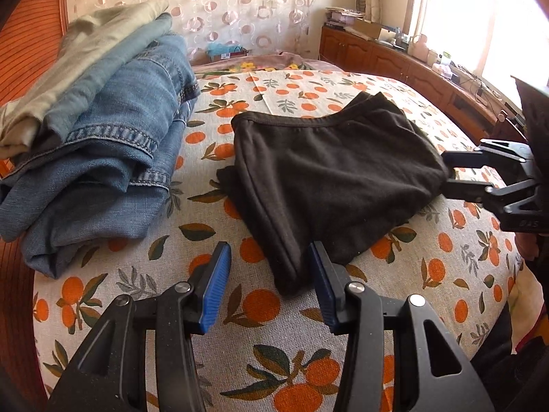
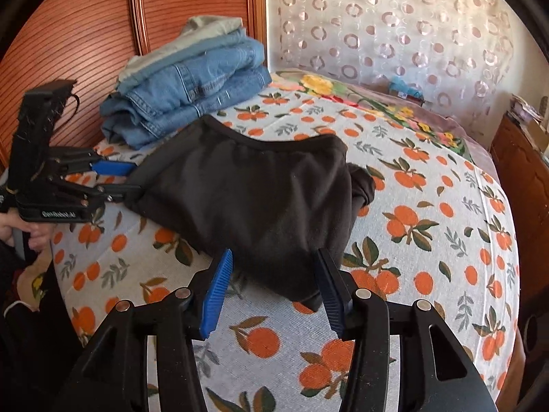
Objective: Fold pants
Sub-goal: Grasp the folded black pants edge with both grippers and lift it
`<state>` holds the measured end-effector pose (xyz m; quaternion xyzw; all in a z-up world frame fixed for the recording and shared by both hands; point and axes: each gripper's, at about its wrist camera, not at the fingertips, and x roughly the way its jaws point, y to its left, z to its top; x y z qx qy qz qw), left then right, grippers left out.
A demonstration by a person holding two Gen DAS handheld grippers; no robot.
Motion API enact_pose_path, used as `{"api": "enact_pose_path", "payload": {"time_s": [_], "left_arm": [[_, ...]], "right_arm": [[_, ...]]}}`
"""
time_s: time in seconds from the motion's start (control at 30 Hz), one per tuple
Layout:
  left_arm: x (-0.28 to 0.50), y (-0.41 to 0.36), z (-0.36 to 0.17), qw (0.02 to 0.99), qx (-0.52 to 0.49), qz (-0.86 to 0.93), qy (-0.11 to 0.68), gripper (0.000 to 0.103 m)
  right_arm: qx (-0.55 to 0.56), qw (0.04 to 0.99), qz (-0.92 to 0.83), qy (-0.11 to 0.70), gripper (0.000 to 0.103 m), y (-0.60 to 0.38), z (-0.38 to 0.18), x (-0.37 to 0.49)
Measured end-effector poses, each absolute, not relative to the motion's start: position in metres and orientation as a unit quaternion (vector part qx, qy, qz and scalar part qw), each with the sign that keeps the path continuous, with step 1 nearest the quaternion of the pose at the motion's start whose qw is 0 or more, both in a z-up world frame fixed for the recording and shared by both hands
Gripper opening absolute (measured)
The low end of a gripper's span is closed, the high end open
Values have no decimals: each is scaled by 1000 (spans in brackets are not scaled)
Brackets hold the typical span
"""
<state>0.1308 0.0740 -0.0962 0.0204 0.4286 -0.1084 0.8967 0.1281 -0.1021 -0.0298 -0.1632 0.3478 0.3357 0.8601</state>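
Note:
Dark brown pants (image 1: 329, 178) lie folded into a compact bundle on the orange-print bedspread (image 1: 274, 360), waistband at the far side. They also show in the right wrist view (image 2: 247, 199). My left gripper (image 1: 271, 288) is open, its blue pads either side of the bundle's near corner, not gripping. It shows at the left in the right wrist view (image 2: 132, 178), jaws apart at the bundle's edge. My right gripper (image 2: 274, 292) is open at the bundle's near corner. It shows at the right in the left wrist view (image 1: 449, 171).
A stack of folded jeans and light trousers (image 1: 103, 144) sits by the wooden headboard (image 2: 75, 41); it shows in the right wrist view too (image 2: 192, 82). A wooden cabinet (image 1: 394, 58) with clutter runs along the window wall. A floral blanket (image 2: 377, 103) lies at the bed's far side.

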Motion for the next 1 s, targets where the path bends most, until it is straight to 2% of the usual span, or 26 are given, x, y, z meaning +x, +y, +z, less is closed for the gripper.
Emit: {"api": "enact_pose_path", "payload": {"time_s": [0.3, 0.53, 0.6, 0.7, 1.0], "left_arm": [[125, 57, -75, 904, 32, -144, 402, 48], [131, 40, -85, 892, 58, -170, 414, 48], [133, 38, -90, 887, 65, -178, 422, 48], [136, 34, -98, 881, 80, -180, 430, 48], [135, 26, -100, 880, 118, -183, 423, 50]], "right_arm": [[-201, 846, 335, 363, 51, -96, -42, 141], [-220, 848, 331, 351, 51, -90, -47, 141], [-223, 850, 331, 344, 33, -90, -47, 140], [-215, 854, 335, 335, 20, -91, -45, 138], [-175, 883, 327, 287, 16, -99, -18, 128]]}}
